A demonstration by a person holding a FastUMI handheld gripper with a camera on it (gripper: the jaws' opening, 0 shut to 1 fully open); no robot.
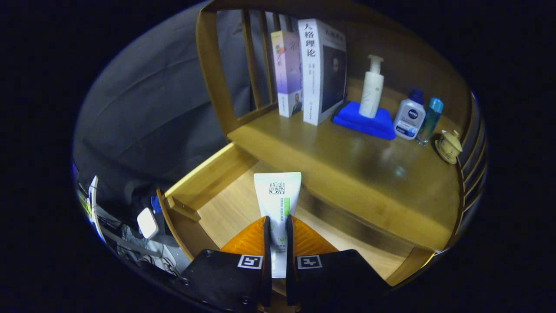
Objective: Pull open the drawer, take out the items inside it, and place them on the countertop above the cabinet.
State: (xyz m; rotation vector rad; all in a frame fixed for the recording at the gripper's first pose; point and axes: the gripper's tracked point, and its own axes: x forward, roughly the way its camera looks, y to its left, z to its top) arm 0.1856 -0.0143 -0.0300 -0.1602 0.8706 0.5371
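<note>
Between the two fingers of the gripper (278, 226) a white tube (277, 204) is sitting clamped, both fingers pressing on its lower part, jaws narrow; its long axis is running straight ahead along the fingers, flat crimped end pointing forward and away

Left of the fingers the side wall of the open drawer (204, 178) is slanting away toward the cabinet; beyond that wall, further left, grey cloth is hanging and some cables and a small white box are lying low down. Drawer floor under the tube is showing bare light wood; cannot tell whether anything else is lying in the part hidden by the fingers

Ahead and to the right the countertop (347, 161) is lying just beyond the drawer, a step higher than its floor. Judgement: the tube is needing a lift up and forward-right to clear the front edge

Far side of the countertop, left to right: two upright books (308, 69), a pump bottle (372, 87) standing on a blue cloth (362, 121), a squat white bottle (409, 117), a slim blue bottle (430, 119), a small ceramic pot (448, 145). Near strip of the top is looking free, the likely landing spot
</note>
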